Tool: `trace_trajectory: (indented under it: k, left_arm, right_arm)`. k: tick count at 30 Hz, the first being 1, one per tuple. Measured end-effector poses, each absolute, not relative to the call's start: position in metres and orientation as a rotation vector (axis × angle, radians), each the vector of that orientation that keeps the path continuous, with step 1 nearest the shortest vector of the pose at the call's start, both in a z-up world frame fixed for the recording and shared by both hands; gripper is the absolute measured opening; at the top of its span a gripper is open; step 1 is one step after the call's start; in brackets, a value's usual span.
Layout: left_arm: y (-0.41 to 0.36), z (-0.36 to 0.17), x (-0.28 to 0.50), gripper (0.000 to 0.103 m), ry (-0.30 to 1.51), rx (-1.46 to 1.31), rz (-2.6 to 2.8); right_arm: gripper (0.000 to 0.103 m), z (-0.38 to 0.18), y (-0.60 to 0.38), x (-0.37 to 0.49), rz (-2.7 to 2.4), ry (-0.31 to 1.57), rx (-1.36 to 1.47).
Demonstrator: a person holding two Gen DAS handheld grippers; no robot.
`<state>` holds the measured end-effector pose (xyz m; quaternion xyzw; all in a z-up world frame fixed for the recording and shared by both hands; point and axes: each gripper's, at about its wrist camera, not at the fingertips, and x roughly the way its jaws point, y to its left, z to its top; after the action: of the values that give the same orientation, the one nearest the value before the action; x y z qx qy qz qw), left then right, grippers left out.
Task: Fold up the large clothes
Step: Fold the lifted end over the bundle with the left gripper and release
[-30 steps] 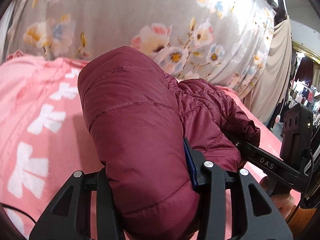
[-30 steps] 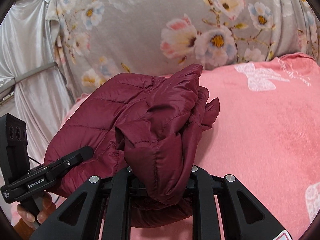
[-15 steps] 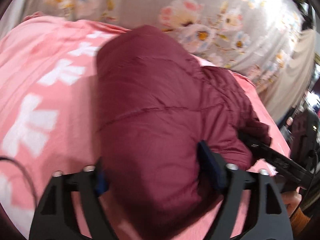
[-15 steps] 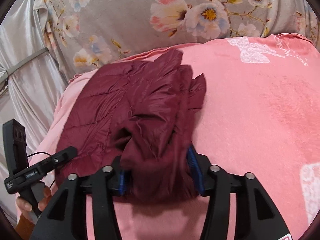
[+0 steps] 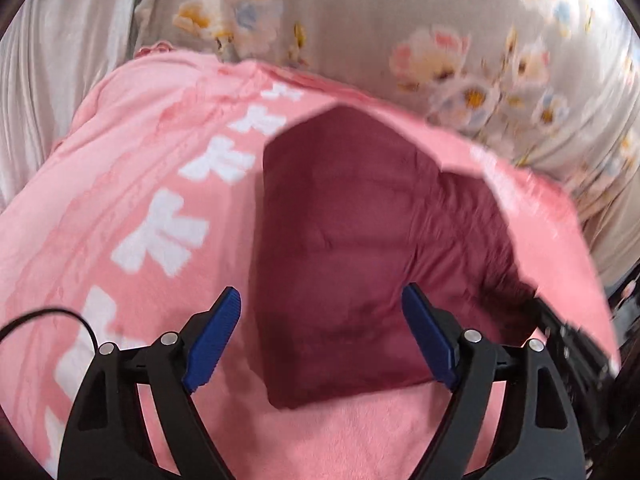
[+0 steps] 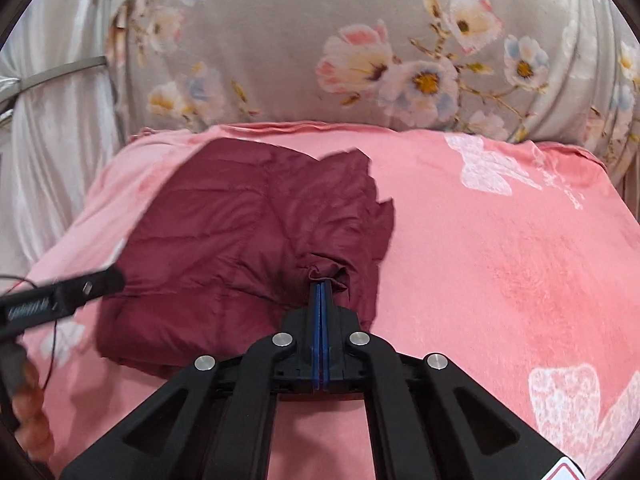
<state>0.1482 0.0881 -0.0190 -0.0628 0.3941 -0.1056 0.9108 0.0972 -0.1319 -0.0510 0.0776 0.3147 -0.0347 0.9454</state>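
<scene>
A folded maroon quilted jacket [image 5: 344, 256] is seen lying on a pink blanket [image 5: 120, 184] printed with white bow shapes. The blanket is spread over what appears to be a bed; behind it a grey floral fabric [image 6: 360, 40] is hung, with pale satin drapery [image 6: 52, 120] at the far left.

Left wrist view: the left gripper [image 5: 320, 340] is held just above the near end of the jacket, its jaws spread wide apart. The blue pads [image 5: 214, 340] are seen flanking the jacket's near edge on either side, and no cloth is held between them. Whether the pads touch the fabric cannot be told, as the frame is motion-blurred. The jacket is presented as a compact block with one smooth quilted panel uppermost. A thin black cable [image 5: 52, 316] is seen at the lower left. The dark body of the other gripper is glimpsed at the right edge.

Right wrist view: the right gripper [image 6: 320, 292] is seen with its jaws pressed together, clamped on a small bunched pinch of the jacket [image 6: 248, 240] at its near right corner. The cloth above this pinch is creased and loosely layered. The left gripper's finger [image 6: 80, 292] is seen over the jacket's left edge, blurred. Fingers of the person's hand [image 6: 28, 412] are visible at the lower left.
</scene>
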Motion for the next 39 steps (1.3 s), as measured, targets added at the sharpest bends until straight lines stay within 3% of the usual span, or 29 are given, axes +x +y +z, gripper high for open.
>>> trace_trajectory:
  k: [12, 18, 22, 36, 39]
  left_arm:
    - [0.101, -0.084, 0.123, 0.081, 0.906, -0.111, -0.105]
    - [0.103, -0.087, 0.143, 0.082, 0.893, -0.075, -0.073]
    - [0.104, -0.096, 0.155, 0.089, 0.887, -0.054, -0.048]
    - [0.080, -0.088, 0.135, 0.087, 0.796, 0.088, 0.040]
    - [0.075, -0.085, 0.127, 0.087, 0.788, 0.086, 0.042]
  right_arm:
    - [0.000, -0.103, -0.149, 0.114, -0.027, 0.817, 0.281]
    - [0.000, -0.110, -0.144, 0.118, -0.014, 0.824, 0.305]
    - [0.000, -0.113, -0.145, 0.119, -0.014, 0.823, 0.328]
    - [0.000, -0.103, -0.128, 0.114, -0.102, 0.804, 0.207]
    - [0.007, -0.092, -0.126, 0.094, -0.121, 0.759, 0.225]
